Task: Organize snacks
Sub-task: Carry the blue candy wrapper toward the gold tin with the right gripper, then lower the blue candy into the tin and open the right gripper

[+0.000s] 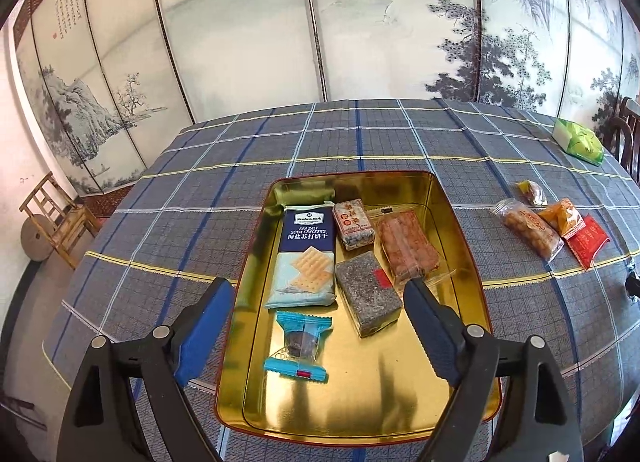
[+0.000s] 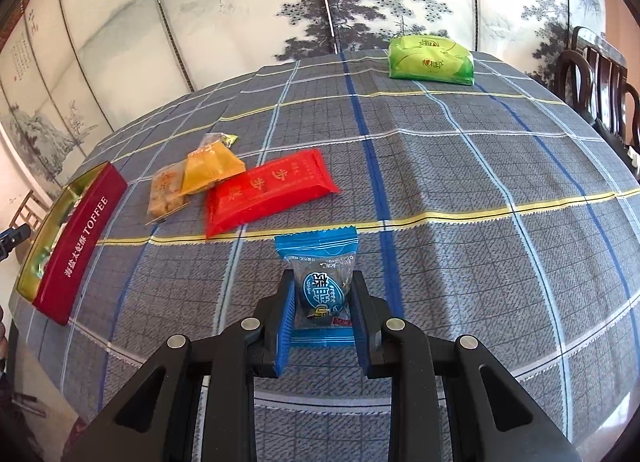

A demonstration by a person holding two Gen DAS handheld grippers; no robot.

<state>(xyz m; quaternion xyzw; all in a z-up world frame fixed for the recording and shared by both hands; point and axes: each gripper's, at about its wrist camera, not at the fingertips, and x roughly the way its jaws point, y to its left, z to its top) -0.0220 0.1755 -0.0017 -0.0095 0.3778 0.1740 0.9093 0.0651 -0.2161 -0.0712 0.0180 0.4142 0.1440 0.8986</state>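
Observation:
A gold tin tray (image 1: 460, 222) with a red outer wall (image 2: 76, 238) holds a blue soda cracker pack (image 1: 306, 258), a small patterned box (image 1: 354, 224), a grey seed bar (image 1: 368, 294), a reddish clear-wrapped bar (image 1: 406, 248) and a blue-wrapped candy (image 1: 298, 346). My left gripper (image 1: 318, 290) is open and empty above the tray. My right gripper (image 2: 322, 282) is shut on a second blue-wrapped candy (image 2: 322, 282) just above the cloth. A red packet (image 2: 266, 190), an orange packet (image 2: 212, 168) and a clear nut bag (image 2: 166, 192) lie between it and the tray.
A green tissue-like pack (image 2: 430, 58) lies at the table's far side. A small gold-green wrapper (image 2: 218, 140) lies behind the orange packet. Dark wooden chairs (image 2: 596, 82) stand at the right, a light wooden chair (image 1: 56, 214) on the left. A painted folding screen (image 1: 320, 22) stands behind the table.

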